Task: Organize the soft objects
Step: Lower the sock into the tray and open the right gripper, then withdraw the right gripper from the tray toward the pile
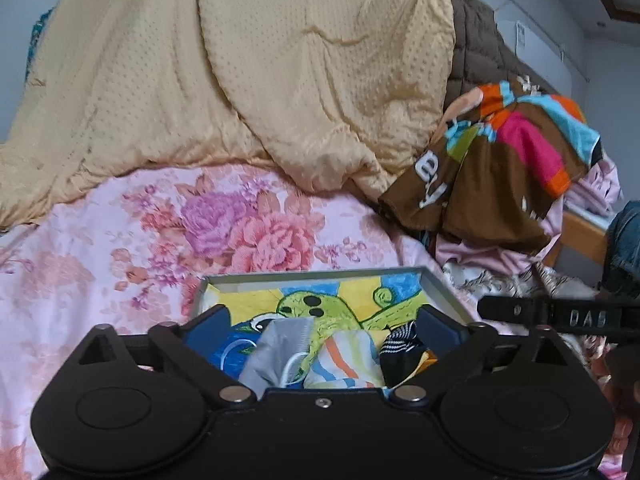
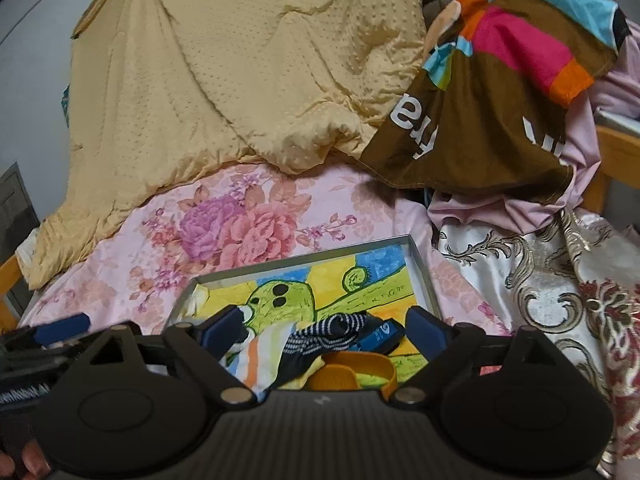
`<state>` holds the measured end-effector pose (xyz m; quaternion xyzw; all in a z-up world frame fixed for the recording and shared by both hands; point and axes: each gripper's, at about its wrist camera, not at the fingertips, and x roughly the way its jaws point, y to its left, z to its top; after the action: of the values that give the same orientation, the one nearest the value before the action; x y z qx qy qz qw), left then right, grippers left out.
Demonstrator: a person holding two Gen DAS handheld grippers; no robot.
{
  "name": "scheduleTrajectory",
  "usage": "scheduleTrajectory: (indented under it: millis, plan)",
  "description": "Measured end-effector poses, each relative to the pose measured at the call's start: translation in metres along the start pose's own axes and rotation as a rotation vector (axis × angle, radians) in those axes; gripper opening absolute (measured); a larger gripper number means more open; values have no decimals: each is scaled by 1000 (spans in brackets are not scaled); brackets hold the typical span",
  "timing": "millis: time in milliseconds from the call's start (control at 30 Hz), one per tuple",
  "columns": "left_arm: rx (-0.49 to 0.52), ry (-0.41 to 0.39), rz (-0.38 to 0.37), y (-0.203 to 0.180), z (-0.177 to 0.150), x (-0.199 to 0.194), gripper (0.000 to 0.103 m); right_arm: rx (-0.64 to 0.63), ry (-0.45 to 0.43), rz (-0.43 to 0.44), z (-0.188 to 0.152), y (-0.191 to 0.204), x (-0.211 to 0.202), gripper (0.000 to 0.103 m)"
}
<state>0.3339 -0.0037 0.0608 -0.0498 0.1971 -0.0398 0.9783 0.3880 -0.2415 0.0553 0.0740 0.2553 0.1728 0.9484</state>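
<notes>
A shallow grey tray (image 1: 444, 290) lined with a green cactus drawing lies on the floral bedsheet (image 1: 120, 248); it also shows in the right wrist view (image 2: 420, 268). Inside lie a grey face mask (image 1: 276, 348), a pastel striped sock (image 1: 344, 360) and a black-and-white striped sock (image 1: 400, 344). My left gripper (image 1: 322, 330) is open and empty, hovering over the mask and socks. My right gripper (image 2: 326, 330) is open and empty over the black-and-white striped sock (image 2: 332, 332), the pastel sock (image 2: 256, 356), an orange strap (image 2: 360, 372) and a blue item (image 2: 378, 338).
A yellow quilt (image 1: 260, 80) is heaped at the back of the bed. A brown multicoloured cloth (image 1: 508, 160) lies on a pile at the right, over pink fabric and a gold-patterned satin cloth (image 2: 540, 280). A wooden bed rail (image 1: 584, 232) runs at the far right.
</notes>
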Motion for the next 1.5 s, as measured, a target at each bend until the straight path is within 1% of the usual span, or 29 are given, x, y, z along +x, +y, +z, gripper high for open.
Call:
scheduleTrajectory:
  millis: [133,233,500,633,867,1033,1200,1333,1500]
  plan:
    - [-23,-35,-9,1,2,-28,102,-56,-21,2,-6,12,-26,99]
    - [-26,-53,-9,0,2,-49,102,-94,-53,11,-10,23,-47,102]
    - [-1,-103,21,3,-8,-104,102,-139,-142,27,-24,41,-97,103]
    - [13,-115,30,4,-15,-128,102,-158,-149,29,-32,48,-117,103]
    - [18,-153,19,7,-31,-168,102,-204,-168,-12,-51,59,-142,103]
    - [33,-141,23,9,-45,-187,102,-258,-165,-23,-66,69,-156,103]
    - [63,-126,58,9,-61,-201,102,-331,-181,-46,-80,82,-169,103]
    - [82,-96,48,12,-72,-208,102,-353,-175,-36,-88,88,-177,103]
    - [53,-56,32,17,-81,-212,102,-379,-170,-38,-97,95,-184,103]
